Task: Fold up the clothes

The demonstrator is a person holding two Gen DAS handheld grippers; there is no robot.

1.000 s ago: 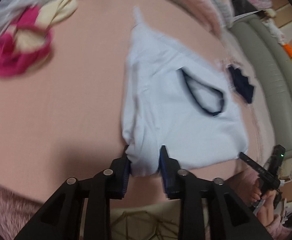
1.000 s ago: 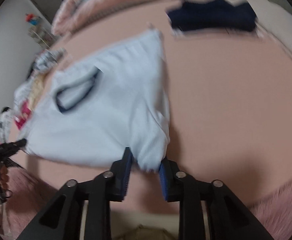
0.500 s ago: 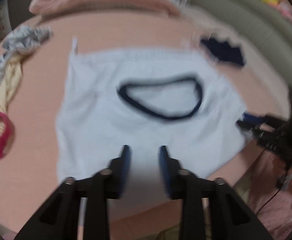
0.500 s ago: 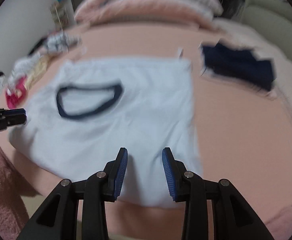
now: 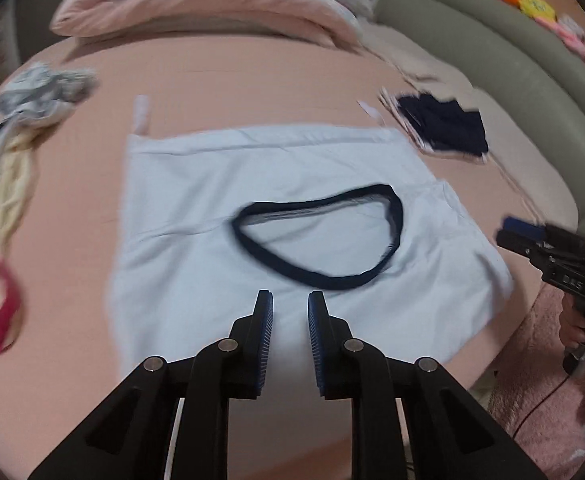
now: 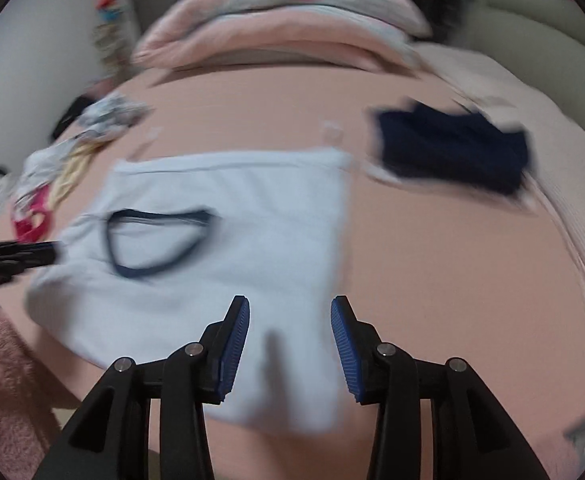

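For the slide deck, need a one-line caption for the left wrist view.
Open left gripper hovers over a pale blue T-shirt with navy collar, spread flat on the pink bed.

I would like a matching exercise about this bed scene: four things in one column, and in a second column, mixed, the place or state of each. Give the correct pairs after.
Things
1. light blue T-shirt with dark navy collar
2. folded dark navy garment
3. heap of pink, yellow and grey clothes
4. right gripper

Places or states
A. in a pile at the left edge of the bed
B. open, above the shirt's near edge
C. spread flat in the middle of the pink sheet
D. beyond the shirt's right far corner, near the green cushioned edge

Pairs: 1-C, 2-D, 3-A, 4-B
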